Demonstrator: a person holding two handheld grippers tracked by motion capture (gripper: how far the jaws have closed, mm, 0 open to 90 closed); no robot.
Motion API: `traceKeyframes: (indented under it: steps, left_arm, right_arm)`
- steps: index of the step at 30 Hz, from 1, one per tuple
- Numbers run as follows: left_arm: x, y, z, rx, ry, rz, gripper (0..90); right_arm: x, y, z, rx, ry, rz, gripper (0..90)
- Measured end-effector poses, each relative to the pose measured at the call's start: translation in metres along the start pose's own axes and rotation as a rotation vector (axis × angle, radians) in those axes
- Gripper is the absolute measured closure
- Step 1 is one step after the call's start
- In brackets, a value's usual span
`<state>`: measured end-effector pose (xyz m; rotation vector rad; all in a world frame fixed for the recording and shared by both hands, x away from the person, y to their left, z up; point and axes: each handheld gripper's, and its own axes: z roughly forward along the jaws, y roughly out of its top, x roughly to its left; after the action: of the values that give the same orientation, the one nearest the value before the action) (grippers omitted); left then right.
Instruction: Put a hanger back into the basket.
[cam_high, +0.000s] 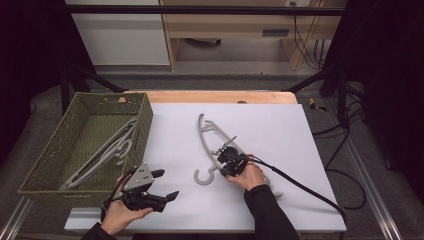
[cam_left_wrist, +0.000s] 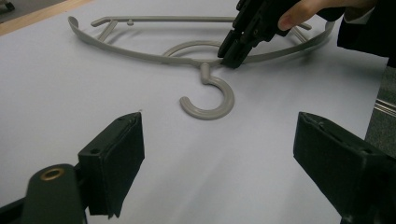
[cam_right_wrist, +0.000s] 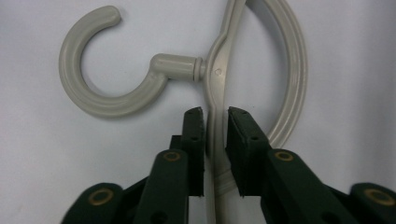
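From the high view, a grey plastic hanger (cam_high: 212, 145) lies flat near the middle of the white counter (cam_high: 280, 130). The right gripper (cam_high: 229, 161) is down on the hanger's frame just beside the hook neck, and the hand (cam_high: 248, 176) and dark sleeve cover the hanger's near arm, so that end is hard to follow. To the left of the hanger stands an olive woven basket (cam_high: 145, 117) with more grey hangers (cam_high: 107, 152) inside, tangled so I cannot count them. The left gripper (cam_high: 165, 186) hovers low between the basket and the hanger, its jaws wide apart with nothing in them. Beyond the counter are a grey floor, pale wooden furniture and loose black cables; the sides of the room are dark.

In the left gripper view, the two black jaws stand far apart over bare white surface, and the hanger's hook (cam_left_wrist: 210, 95) lies straight ahead. The right gripper (cam_left_wrist: 236, 58) sits just behind the hook; the hanger's right end is cut off by the sleeve.

In the right gripper view, the jaws are nearly together, straddling the thin frame of the hanger (cam_right_wrist: 217, 88) just below the hook neck. The pads sit at either side of the frame, with a thin gap on the right, so they do not look clamped. The frame's lower stretch is hidden behind the jaws.
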<state>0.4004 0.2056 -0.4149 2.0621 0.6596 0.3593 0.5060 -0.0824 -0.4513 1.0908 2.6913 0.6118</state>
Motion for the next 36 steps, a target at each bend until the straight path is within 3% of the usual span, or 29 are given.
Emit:
traceKeyframes:
  steps: [6,14,15,18,26,33,36]
  left_arm:
    - [0.0,0.0,0.0,0.004,-0.001,0.0,16.1]
    - [0.0,0.0,0.001,0.009,-0.001,-0.002,16.1]
    - [0.0,0.0,0.001,0.008,0.0,0.0,16.1]
    - [0.0,0.0,0.0,0.009,0.0,0.002,16.1]
    - [0.001,0.001,-0.001,0.006,0.0,-0.001,16.1]
    - [0.001,0.006,-0.009,-0.014,0.005,0.014,16.1]
    - [0.003,0.008,-0.013,-0.016,0.009,0.022,16.0]
  right_arm:
    - [0.001,-0.001,-0.003,0.006,0.014,0.005,71.9]
    - [0.0,0.0,0.003,0.018,0.02,0.017,76.6]
    - [0.0,0.001,0.003,0.024,0.004,0.018,81.8]
    - [0.0,0.002,0.003,0.034,0.012,0.034,82.6]
    - [-0.004,0.002,0.0,0.041,0.026,0.019,83.1]
    - [-0.011,-0.003,-0.027,-0.012,0.1,0.049,83.3]
    - [-0.012,-0.005,-0.04,-0.035,0.126,0.029,83.3]
